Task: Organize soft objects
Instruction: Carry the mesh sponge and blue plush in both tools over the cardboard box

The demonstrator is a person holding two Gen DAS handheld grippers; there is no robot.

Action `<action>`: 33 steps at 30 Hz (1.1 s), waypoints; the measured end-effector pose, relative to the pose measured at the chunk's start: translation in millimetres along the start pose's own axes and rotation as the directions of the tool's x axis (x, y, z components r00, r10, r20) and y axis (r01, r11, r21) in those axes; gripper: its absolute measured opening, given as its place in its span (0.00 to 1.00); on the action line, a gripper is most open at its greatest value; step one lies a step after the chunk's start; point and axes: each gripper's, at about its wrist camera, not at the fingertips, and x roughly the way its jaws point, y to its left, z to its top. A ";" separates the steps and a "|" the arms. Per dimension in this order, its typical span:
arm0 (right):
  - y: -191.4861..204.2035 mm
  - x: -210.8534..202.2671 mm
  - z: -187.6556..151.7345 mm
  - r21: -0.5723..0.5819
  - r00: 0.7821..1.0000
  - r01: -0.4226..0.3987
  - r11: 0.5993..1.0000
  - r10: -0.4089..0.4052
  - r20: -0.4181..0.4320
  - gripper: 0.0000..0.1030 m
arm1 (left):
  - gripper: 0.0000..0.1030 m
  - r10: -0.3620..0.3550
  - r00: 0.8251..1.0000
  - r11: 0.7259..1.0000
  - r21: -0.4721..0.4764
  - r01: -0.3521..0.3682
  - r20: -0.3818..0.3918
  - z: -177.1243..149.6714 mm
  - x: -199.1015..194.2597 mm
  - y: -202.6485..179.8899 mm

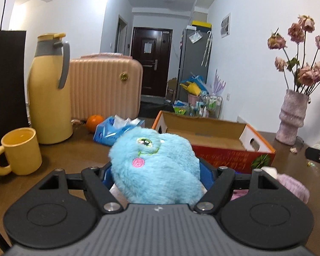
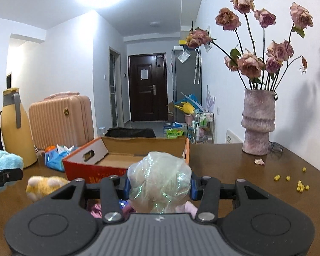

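Observation:
My left gripper (image 1: 155,176) is shut on a fluffy blue plush toy (image 1: 153,166) with an embroidered eye and pink cheek, held above the brown table. The toy also shows in the right wrist view (image 2: 4,162) at far left. My right gripper (image 2: 159,184) is shut on a shimmery, iridescent soft object (image 2: 160,181). An open orange-red cardboard box (image 1: 215,143) (image 2: 121,160) lies just beyond both grippers, and I see nothing inside it. A yellow plush (image 2: 44,186) lies on the table at left. A pink knitted item (image 1: 292,187) lies at right.
A yellow mug (image 1: 21,151), yellow thermos (image 1: 49,89), pink suitcase (image 1: 106,87), orange (image 1: 95,122) and blue tissue pack (image 1: 117,130) stand at left. A vase of dried roses (image 2: 258,121) stands at back right. Yellow crumbs (image 2: 296,181) dot the table (image 2: 234,170).

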 end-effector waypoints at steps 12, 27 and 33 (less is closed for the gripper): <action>10.7 23.6 23.4 0.003 0.999 -0.011 1.000 0.011 0.045 0.45 | 0.74 -0.028 0.999 1.000 -0.010 0.028 0.046 26.0 19.7 -25.3; 16.0 62.6 47.4 -0.005 0.997 -0.028 1.000 0.028 0.072 0.45 | 0.74 -0.013 0.997 0.999 -0.032 0.015 0.074 50.7 52.3 -36.7; 15.3 84.8 54.6 0.005 0.998 -0.025 1.000 0.024 0.065 0.45 | 0.74 -0.001 0.997 0.999 -0.036 0.003 0.077 61.1 70.7 -38.6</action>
